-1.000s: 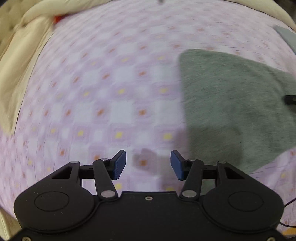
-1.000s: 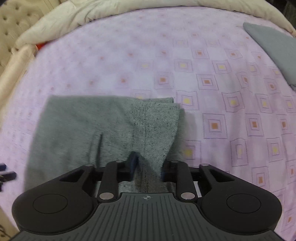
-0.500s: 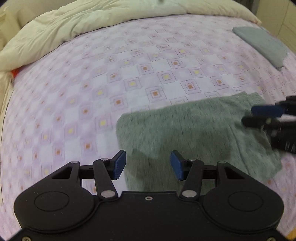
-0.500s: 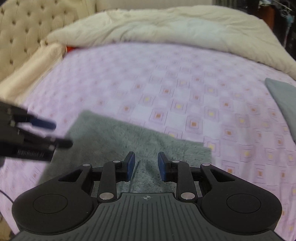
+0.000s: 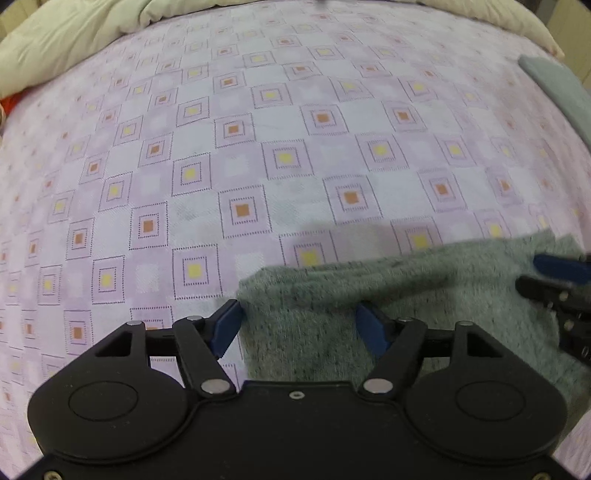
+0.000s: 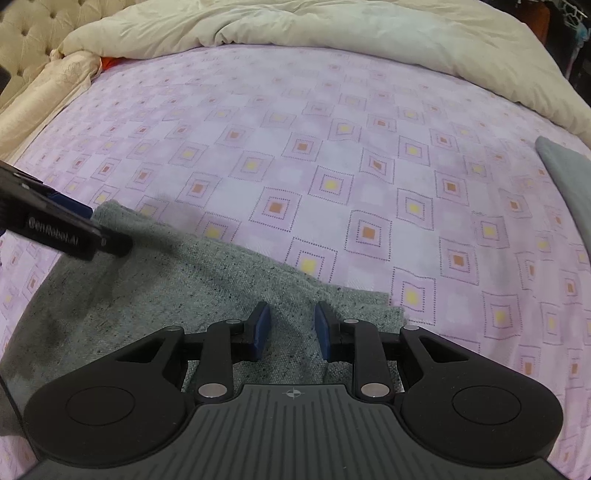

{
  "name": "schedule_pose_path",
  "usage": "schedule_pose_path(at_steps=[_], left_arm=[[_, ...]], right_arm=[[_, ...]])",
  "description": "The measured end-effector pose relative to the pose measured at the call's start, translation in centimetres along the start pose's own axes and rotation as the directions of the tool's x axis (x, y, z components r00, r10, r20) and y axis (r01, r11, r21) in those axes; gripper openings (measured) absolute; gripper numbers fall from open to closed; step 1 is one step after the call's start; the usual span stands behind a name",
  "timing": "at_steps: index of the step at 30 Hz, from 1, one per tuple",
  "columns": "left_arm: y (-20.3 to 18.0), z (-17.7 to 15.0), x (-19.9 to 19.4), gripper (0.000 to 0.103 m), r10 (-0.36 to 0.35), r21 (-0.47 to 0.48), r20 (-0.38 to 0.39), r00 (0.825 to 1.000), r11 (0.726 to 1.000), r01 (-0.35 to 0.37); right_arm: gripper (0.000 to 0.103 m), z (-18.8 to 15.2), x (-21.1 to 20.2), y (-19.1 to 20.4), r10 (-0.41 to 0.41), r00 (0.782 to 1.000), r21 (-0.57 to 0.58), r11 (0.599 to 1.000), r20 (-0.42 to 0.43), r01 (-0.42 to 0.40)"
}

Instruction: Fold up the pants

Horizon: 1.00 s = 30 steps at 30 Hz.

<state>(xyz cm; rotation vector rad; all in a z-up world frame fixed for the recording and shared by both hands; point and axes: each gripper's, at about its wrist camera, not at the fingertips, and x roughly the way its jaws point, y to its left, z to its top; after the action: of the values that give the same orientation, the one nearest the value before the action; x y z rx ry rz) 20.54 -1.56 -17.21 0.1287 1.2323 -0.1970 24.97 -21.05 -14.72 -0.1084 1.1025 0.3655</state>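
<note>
Grey knit pants [image 5: 424,295] lie folded on the purple checked sheet [image 5: 280,158]. My left gripper [image 5: 299,325] straddles their far left corner; its jaws are opening, the cloth sits between the blue pads without being pinched. From the right wrist view the same gripper [image 6: 107,230] reaches in at the left over the pants [image 6: 166,288]. My right gripper [image 6: 291,326] is at the far right corner, its jaws narrow, with a bunched ridge of the cloth between the pads. It shows at the right edge of the left wrist view [image 5: 543,277].
A cream duvet [image 6: 295,33] is heaped along the far side of the bed. Another folded grey garment [image 6: 565,170] lies at the right edge. At the far left are a tufted headboard [image 6: 22,44] and something orange [image 6: 110,62].
My left gripper has come from the bare sheet onto the pants' left corner and its jaws have widened. The right gripper has laid the raised fold down and rolled a little.
</note>
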Motion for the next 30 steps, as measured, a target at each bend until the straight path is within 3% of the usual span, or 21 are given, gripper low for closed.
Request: schedule_pose_path(at_steps=[4,7,8,10,11,14,19,23,27,30], left_arm=[[2.8,1.1,-0.1,0.072,-0.005,-0.13,0.01,1.0,0.992,0.006],[5.6,1.8,1.0,0.07,0.071,-0.222,-0.028,0.997,0.972,-0.076],[6.3,2.0,1.2,0.06,0.095,-0.229,-0.049,0.994,0.968,-0.104],[6.8,2.2,0.9,0.051,0.173,-0.213,-0.081,0.982,0.959,-0.186],[7.0,2.2,0.2,0.051,0.181,-0.211,-0.071,0.981,0.959,-0.192],[6.3,0.9,-3.4,0.054,0.161,-0.189,0.017,0.987,0.97,-0.155],[2.0,-3.5,-7.4,0.059,0.14,-0.068,0.089,0.986,0.989,-0.134],[-1.8,-7.3,-7.2,0.06,0.081,-0.01,0.033,0.996,0.997,-0.08],[-3.6,-10.1,-4.9,0.061,0.064,0.003,-0.07,0.996,0.998,-0.064],[-3.7,-10.7,-3.4,0.08,0.114,0.001,-0.086,0.99,0.993,-0.114]], right_arm=[[0.026,-0.4,-0.3,-0.4,0.017,1.0,0.028,0.999,0.009,-0.017],[0.026,-0.4,-0.5,-0.4,0.021,1.0,0.037,0.999,0.01,-0.021],[0.026,-0.3,-0.6,-0.4,0.017,1.0,0.04,0.999,0.006,-0.018],[0.026,0.1,-1.0,-0.3,0.006,1.0,0.038,0.999,0.005,-0.006],[0.026,0.2,-1.6,0.0,0.0,1.0,0.029,1.0,0.017,0.0],[0.026,0.0,-3.7,1.1,0.018,0.997,-0.012,1.0,0.072,-0.017],[0.026,-1.6,-6.4,3.5,0.097,0.991,-0.045,0.995,0.089,-0.094],[0.026,-3.7,-6.3,5.6,0.124,0.992,-0.08,0.989,0.029,-0.121],[0.025,-4.9,-3.5,6.5,0.035,0.998,-0.116,0.992,-0.061,-0.042],[0.025,-4.7,-2.2,5.0,0.062,0.997,0.026,0.998,-0.042,-0.061]])
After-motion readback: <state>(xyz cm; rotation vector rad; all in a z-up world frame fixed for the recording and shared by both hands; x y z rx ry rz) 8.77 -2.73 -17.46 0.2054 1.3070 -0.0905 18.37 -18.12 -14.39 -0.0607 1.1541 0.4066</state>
